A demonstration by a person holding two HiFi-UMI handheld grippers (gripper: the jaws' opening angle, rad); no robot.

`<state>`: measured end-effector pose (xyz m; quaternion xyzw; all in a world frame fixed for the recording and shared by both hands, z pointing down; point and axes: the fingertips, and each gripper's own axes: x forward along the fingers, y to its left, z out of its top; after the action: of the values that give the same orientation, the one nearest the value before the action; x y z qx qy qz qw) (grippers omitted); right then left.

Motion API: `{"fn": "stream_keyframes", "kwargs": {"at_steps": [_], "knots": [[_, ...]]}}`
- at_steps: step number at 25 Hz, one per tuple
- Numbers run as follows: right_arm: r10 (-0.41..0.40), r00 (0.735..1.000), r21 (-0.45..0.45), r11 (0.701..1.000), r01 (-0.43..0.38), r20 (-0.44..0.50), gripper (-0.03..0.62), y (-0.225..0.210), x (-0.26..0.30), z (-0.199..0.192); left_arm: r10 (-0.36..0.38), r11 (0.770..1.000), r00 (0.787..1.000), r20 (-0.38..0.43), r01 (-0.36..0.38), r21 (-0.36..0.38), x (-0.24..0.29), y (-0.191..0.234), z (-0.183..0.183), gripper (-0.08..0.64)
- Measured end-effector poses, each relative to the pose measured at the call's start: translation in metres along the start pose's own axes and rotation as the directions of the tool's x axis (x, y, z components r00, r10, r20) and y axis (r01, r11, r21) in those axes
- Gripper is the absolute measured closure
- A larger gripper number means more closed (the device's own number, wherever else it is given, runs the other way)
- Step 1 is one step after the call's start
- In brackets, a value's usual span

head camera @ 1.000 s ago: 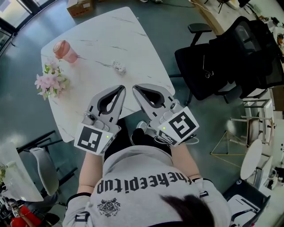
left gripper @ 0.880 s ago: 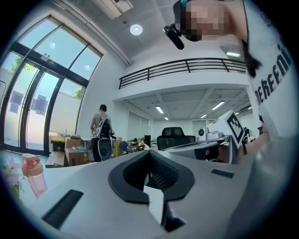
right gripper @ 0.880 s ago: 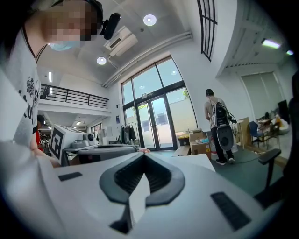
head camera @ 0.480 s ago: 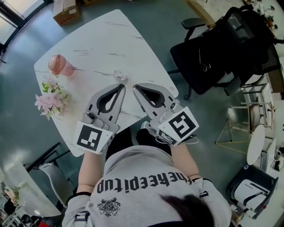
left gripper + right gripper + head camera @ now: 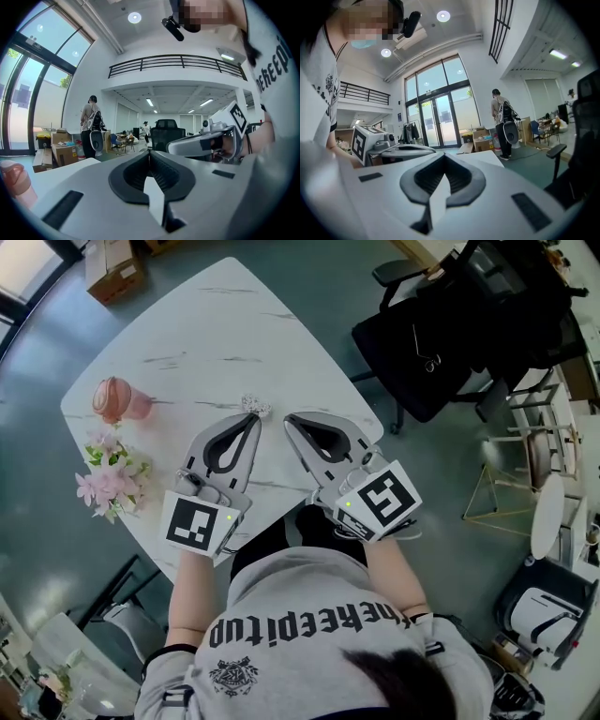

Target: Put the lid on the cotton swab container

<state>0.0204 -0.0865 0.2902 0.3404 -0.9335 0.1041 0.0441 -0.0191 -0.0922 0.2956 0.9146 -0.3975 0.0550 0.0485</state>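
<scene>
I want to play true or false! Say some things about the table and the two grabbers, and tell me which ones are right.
1. Both the left gripper and the right gripper are shut and empty. True.
2. The pink cup stands on the floor. False: it stands on the white table.
3. The flowers are at the table's edge, near the pink cup. True.
4. The left gripper holds the small clear container. False: it sits on the table by that gripper's tip.

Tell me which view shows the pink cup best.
The head view: the pink cup sits whole on the white table. The left gripper view catches only part of it at its lower left edge; the right gripper view misses it.
</scene>
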Motion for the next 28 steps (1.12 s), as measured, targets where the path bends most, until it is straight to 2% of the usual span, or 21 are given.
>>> {"fn": "stream_keyframes", "kwargs": {"at_steps": [5, 11, 14, 23, 28], "knots": [[-0.034, 0.999, 0.013, 0.999, 0.034, -0.031, 0.581, -0.006, 0.012, -0.011, -0.02, 0.998, 0.998, -0.06, 0.023, 0.054, 0.008, 0.016, -0.025, 0.543], [-0.063, 0.996, 0.019, 0.998, 0.065, -0.069, 0.581, -0.01, 0.026, -0.025, -0.048, 0.996, 0.993, -0.112, 0.057, 0.074, 0.018, 0.031, -0.056, 0.538], [-0.079, 0.993, 0.026, 0.996, 0.081, -0.086, 0.581, -0.013, 0.031, -0.032, -0.068, 0.995, 0.989, -0.13, 0.076, 0.064, 0.023, 0.038, -0.07, 0.449], [-0.108, 0.986, 0.058, 0.991, 0.116, -0.129, 0.581, -0.022, 0.039, -0.054, -0.085, 0.993, 0.976, -0.198, 0.098, 0.059, 0.036, 0.051, -0.114, 0.38], [-0.113, 0.982, 0.062, 0.99, 0.124, -0.151, 0.581, -0.025, 0.043, -0.063, -0.096, 0.991, 0.98, -0.171, 0.11, 0.071, 0.041, 0.051, -0.13, 0.318]]}}
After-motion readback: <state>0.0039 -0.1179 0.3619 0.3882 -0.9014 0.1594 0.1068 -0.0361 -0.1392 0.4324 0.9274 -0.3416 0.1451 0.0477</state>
